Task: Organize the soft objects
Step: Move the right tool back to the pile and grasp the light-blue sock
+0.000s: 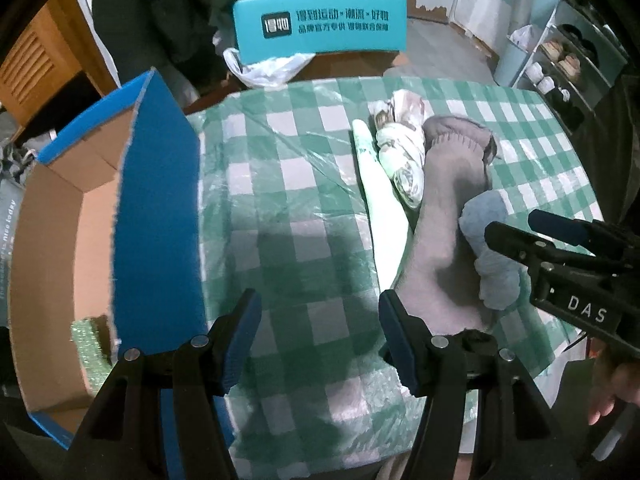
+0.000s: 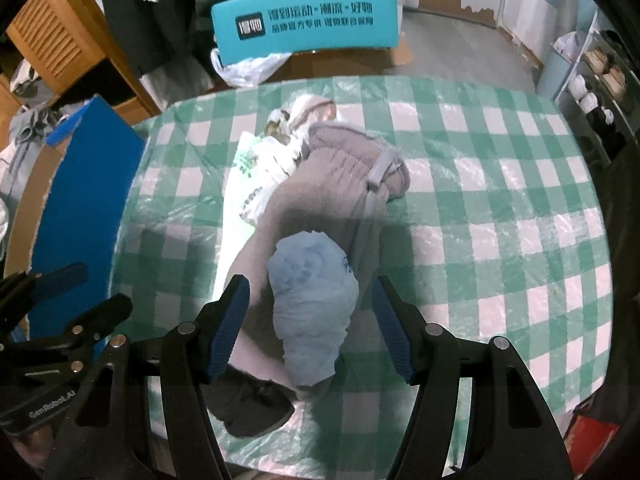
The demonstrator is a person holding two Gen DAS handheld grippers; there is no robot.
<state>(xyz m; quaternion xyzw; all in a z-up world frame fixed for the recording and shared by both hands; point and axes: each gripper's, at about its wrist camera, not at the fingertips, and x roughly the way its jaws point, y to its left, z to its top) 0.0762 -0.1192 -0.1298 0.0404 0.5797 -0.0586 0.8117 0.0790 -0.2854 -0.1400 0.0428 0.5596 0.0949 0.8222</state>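
Observation:
A pile of soft things lies on the green checked table [image 1: 304, 184]: a long grey-brown garment [image 1: 444, 216] [image 2: 332, 184], a light blue bundle [image 1: 490, 248] [image 2: 316, 304] on top of it, a patterned white bundle [image 1: 402, 152] [image 2: 292, 128], a pale green-printed bag [image 1: 380, 208] [image 2: 248, 184] and a dark cloth [image 2: 248, 404] at the near edge. My left gripper [image 1: 320, 336] is open and empty over bare cloth, left of the pile. My right gripper [image 2: 310, 324] is open with its jaws on either side of the blue bundle; it also shows in the left wrist view [image 1: 560, 248].
An open cardboard box [image 1: 60, 240] with blue outer walls [image 2: 92, 184] stands off the table's left side; green bubble wrap [image 1: 90, 344] lies inside. A teal chair back [image 1: 320, 24] and a plastic bag [image 1: 264, 68] are behind the table. Shelves [image 1: 568, 64] stand at right.

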